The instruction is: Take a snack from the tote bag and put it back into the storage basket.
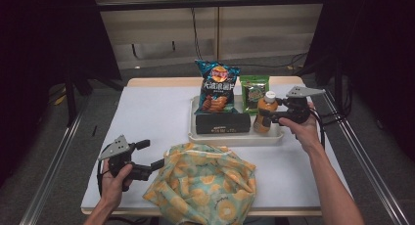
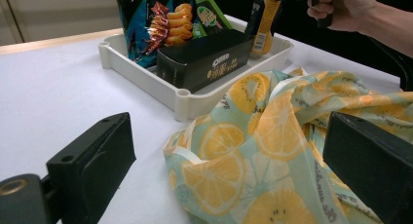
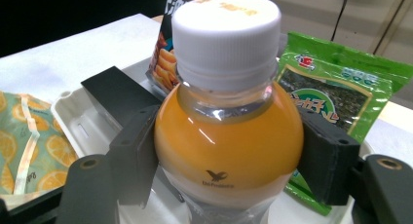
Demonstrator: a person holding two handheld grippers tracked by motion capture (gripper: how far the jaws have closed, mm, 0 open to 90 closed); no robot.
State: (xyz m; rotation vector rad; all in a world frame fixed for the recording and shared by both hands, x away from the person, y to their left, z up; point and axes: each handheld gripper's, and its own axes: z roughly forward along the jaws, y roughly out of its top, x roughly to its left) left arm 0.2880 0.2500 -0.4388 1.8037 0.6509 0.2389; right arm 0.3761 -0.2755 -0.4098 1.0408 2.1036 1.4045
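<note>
Right gripper clamped on juice bottle in tray.
Left gripper jaws apart at near-left, touching fruit-print bag.

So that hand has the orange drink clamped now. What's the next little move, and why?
Probably a straight lift. The right tool is shut on the white-capped orange juice bottle, both pads against its shoulder, while it stands in the white plastic tray near the green snack packet. Lifting clears the rim.

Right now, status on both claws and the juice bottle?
Right claw clamped on juice bottle, upright in tray. Left claw open at fruit-print bag. Nothing in the way.
</note>
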